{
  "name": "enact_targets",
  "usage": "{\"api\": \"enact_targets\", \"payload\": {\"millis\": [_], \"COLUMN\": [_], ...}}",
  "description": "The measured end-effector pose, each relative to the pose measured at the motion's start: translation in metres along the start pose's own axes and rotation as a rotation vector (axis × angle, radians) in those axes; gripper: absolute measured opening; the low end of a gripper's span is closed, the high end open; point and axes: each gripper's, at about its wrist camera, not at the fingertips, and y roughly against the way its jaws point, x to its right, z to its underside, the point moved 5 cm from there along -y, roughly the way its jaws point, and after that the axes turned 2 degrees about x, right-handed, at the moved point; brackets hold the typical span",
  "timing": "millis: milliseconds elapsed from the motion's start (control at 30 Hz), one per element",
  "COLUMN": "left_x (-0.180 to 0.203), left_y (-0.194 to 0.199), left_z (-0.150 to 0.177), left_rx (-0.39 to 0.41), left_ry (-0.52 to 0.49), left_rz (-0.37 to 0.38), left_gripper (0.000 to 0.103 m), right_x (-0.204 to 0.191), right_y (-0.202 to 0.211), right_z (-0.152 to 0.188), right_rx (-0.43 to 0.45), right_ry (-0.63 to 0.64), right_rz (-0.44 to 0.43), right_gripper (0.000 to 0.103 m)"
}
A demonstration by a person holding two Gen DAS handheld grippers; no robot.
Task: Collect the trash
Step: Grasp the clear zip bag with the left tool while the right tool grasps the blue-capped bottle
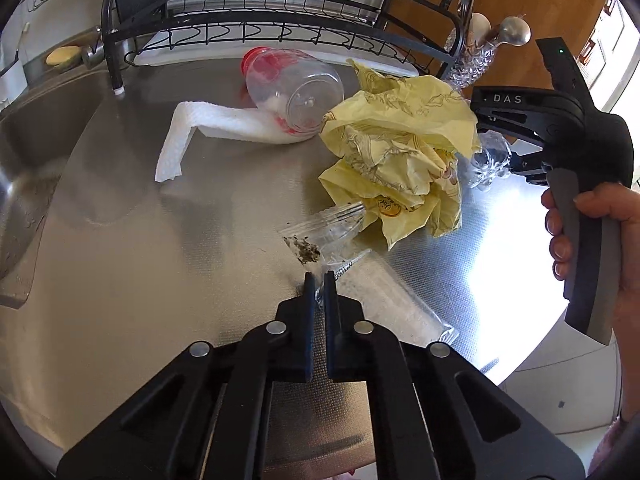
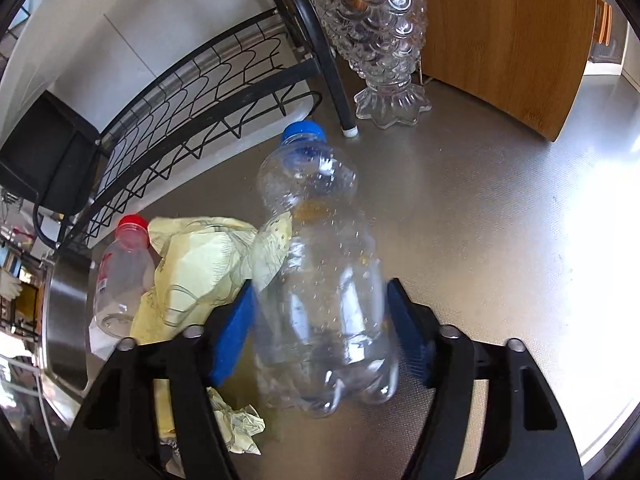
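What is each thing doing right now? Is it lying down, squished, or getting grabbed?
Left gripper: shut on the clear plastic bag.
Right gripper: around the blue-capped clear bottle, which is capped and lying down.
Red-capped clear bottle: capped, lying down.
Yellow paper wrapper: crumpled.
White paper towel: lying loose.

Item count: two clear plastic bottles, one red-capped [image 1: 294,94] and one blue-capped [image 2: 320,264]; one crumpled yellow wrapper [image 1: 400,152]; one white paper towel [image 1: 200,128]; two clear plastic bags [image 1: 320,236]; one glass vase [image 2: 376,40]; one black wire dish rack [image 1: 256,36]; two grippers.
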Motion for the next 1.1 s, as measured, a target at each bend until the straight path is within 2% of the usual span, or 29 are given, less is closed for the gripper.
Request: {"api": "enact_targets", "payload": {"millis": [100,233,567,800,1100], "left_x": [-0.001,0.002,0.016,0.028,0.038], "left_y": [0.001,0.005,0.05,0.095,0.151], "left_z": [0.001,0.002,-0.002,0.01,0.063], "left_rx": [0.005,0.025,0.12,0.173,0.189], "left_ry": [0.026,0.05,0.033,0.02,0.02], "left_rz": [0.014,0.034,0.025,0.004,-0.04], "left_gripper": [0.0,0.0,0.0,0.0,0.0], "right_x": [0.002,0.006,0.027,0.036,0.024], "right_y": [0.01,0.038,0.111,0.15,0.185], "right_z": [0.003,0.001,0.026,0.066,0.151], "right_rx": [0.026,0.105,0.224,0.22,0.142], "right_ry": [0.003,0.024,0.078,0.136,0.219], "right_rz": [-0.019,-0.026,-0.033,-0.074,-0.172], "right_gripper": [0.063,0.063,0.063,0.063,0.063]}}
